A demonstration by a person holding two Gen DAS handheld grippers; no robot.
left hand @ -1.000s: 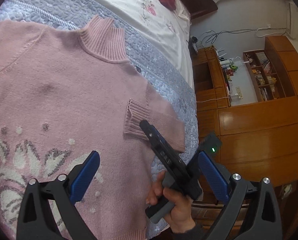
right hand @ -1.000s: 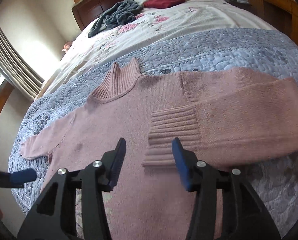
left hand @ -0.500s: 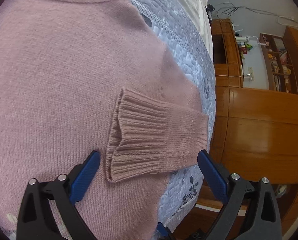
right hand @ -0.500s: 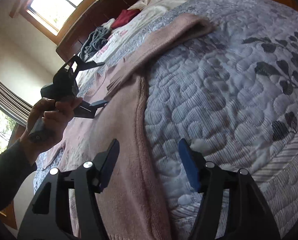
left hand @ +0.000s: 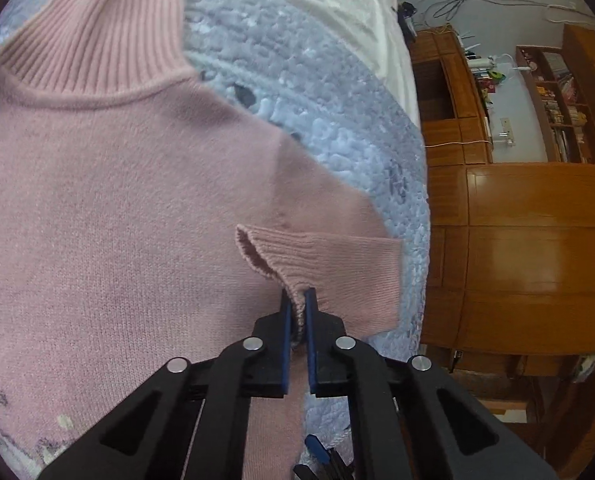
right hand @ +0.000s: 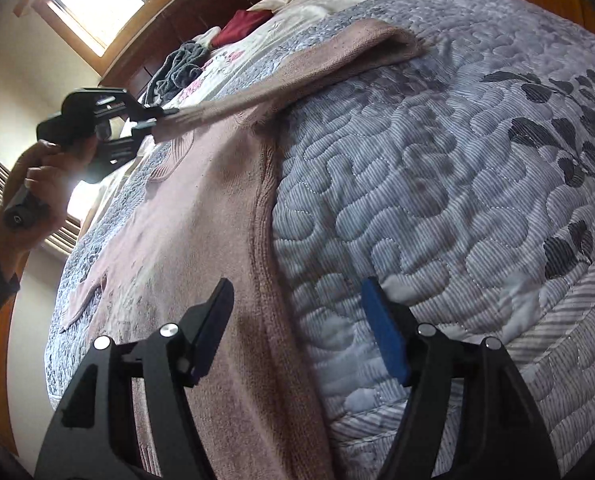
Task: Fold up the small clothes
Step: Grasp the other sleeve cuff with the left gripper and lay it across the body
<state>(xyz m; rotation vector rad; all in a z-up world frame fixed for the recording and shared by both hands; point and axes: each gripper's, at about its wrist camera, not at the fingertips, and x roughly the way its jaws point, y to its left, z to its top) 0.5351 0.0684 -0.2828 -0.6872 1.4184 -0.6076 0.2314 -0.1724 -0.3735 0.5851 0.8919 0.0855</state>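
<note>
Bedroom, wooden cabinets (left hand: 529, 248) right of left gripper (left hand: 297, 312); grey quilted bedspread (right hand: 457, 184) under pink sweater (left hand: 117, 208); ribbed cuff (left hand: 293, 264) pinched between narrow jaws; right gripper (right hand: 297, 328) spread wide over sweater's edge, empty.

The sweater (left hand: 129, 208) is showing soft pink, with grey and white flecks appearing near its hem. The quilt (right hand: 437, 184) beneath is showing pale lavender-grey, carrying stitched swirls and dark leaf prints. The black grippers are wearing blue pads (right hand: 385, 340). Orange-brown wooden cabinets (left hand: 537, 260) are gleaming beside a white floral sheet (left hand: 337, 8).
</note>
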